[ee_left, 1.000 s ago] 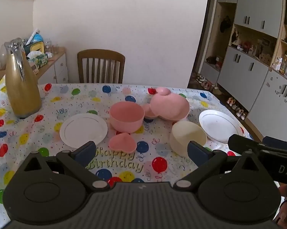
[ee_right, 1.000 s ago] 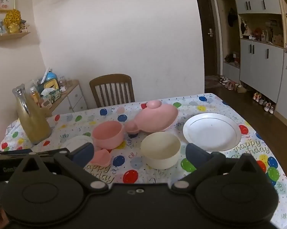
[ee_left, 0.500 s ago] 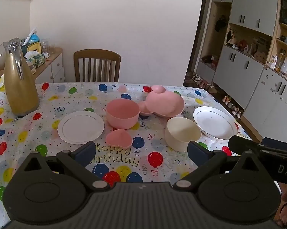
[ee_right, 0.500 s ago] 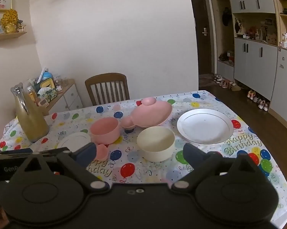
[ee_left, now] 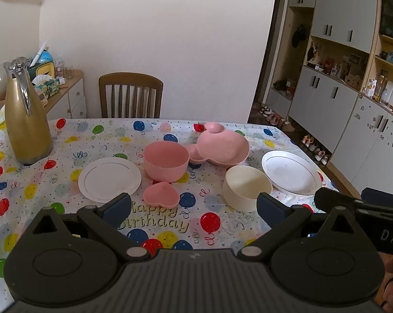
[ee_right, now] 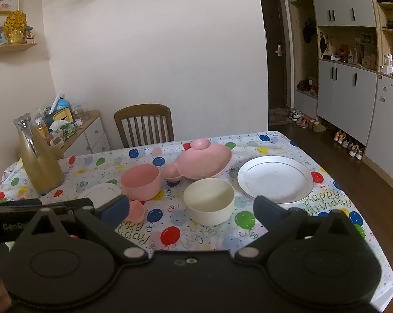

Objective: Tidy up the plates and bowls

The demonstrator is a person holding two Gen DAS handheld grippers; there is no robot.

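**Nothing grabbed yet, both grippers lining up**

While nothing is being carried, the left gripper (ee_left: 194, 206) is hovering wide open, framing the pink heart dish (ee_left: 161, 195) beside the small white plate (ee_left: 109, 178); it should probably come in low on a rim.

Right view: the right gripper (ee_right: 190, 207) is gaping too, framing the cream bowl (ee_right: 209, 200), with the big white plate (ee_right: 275, 178) sitting just beyond.

Bare near tablecloth (ee_left: 186, 232), dishes crowding centre, gold jug (ee_left: 27, 120) far-left
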